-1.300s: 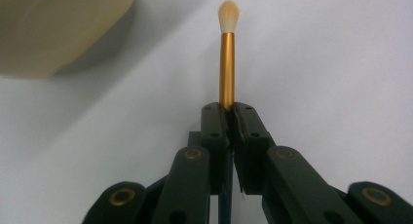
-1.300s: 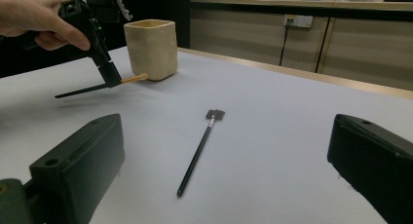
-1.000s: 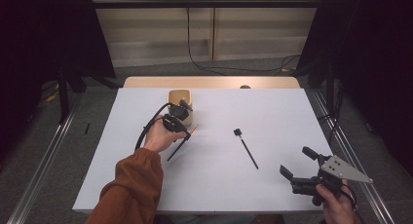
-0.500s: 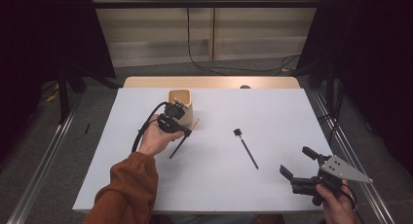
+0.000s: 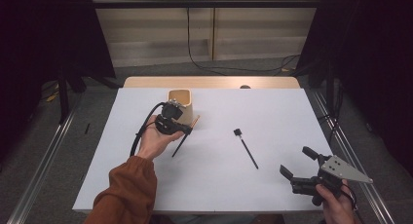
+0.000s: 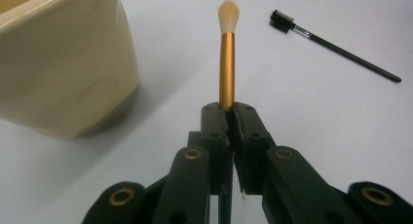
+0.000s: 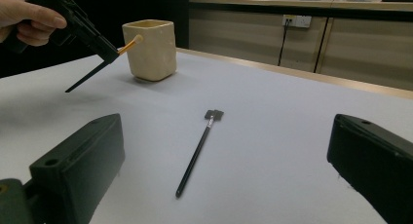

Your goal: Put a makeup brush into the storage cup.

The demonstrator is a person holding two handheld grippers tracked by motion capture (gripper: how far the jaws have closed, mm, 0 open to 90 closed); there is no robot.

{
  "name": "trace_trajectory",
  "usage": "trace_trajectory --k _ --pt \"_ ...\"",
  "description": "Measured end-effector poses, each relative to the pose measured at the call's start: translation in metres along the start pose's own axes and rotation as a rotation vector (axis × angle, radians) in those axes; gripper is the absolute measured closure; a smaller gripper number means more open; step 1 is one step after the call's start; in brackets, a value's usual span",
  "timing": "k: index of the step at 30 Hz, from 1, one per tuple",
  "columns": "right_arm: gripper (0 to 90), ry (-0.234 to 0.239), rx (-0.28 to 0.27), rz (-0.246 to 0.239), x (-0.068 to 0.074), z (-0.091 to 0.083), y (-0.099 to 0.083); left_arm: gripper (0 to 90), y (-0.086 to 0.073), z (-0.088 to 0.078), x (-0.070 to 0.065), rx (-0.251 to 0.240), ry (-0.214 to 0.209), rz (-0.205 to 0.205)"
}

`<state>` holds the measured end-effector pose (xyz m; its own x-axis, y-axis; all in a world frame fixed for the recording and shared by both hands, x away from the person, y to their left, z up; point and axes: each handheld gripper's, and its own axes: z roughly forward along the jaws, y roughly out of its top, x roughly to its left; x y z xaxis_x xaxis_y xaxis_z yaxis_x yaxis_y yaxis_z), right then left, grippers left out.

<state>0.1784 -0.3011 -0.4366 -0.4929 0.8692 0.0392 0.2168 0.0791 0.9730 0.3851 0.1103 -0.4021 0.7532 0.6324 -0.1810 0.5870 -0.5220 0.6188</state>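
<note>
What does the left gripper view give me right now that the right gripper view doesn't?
Left gripper view alone: the left hand-held gripper up close, jaws shut on the gold brush at its ferrule, pale bristles pointing away.

Right gripper view alone: the brush's dark handle sloping down toward the table, the hand holding that gripper, and the right hand-held gripper open.

Both: the cream cup and the black spoolie brush lying flat.

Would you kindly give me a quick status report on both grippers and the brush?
Left gripper shut on gold-handled brush, lifted beside cream cup. Right gripper open, idle. Black spoolie brush flat on table. Nothing in the way.
</note>
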Motion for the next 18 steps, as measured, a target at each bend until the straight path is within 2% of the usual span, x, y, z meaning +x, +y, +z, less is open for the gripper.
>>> trace_trajectory --k 7,10,14,18 --pt "0.0 0.0 0.001 0.003 0.0 0.0 0.0 84.1 0.001 -0.007 0.0 -0.104 -0.006 0.0" --pt "0.0 -0.002 0.001 0.002 0.0 0.0 0.0 84.0 0.001 -0.01 -0.001 -0.155 -0.019 0.013" --pt "0.0 -0.001 0.001 0.003 0.0 0.0 0.0 84.0 0.0 -0.012 -0.003 -0.191 -0.047 0.032" --pt "0.0 -0.003 0.0 0.002 0.0 0.0 0.0 84.0 0.0 -0.013 -0.006 -0.243 -0.05 0.048"
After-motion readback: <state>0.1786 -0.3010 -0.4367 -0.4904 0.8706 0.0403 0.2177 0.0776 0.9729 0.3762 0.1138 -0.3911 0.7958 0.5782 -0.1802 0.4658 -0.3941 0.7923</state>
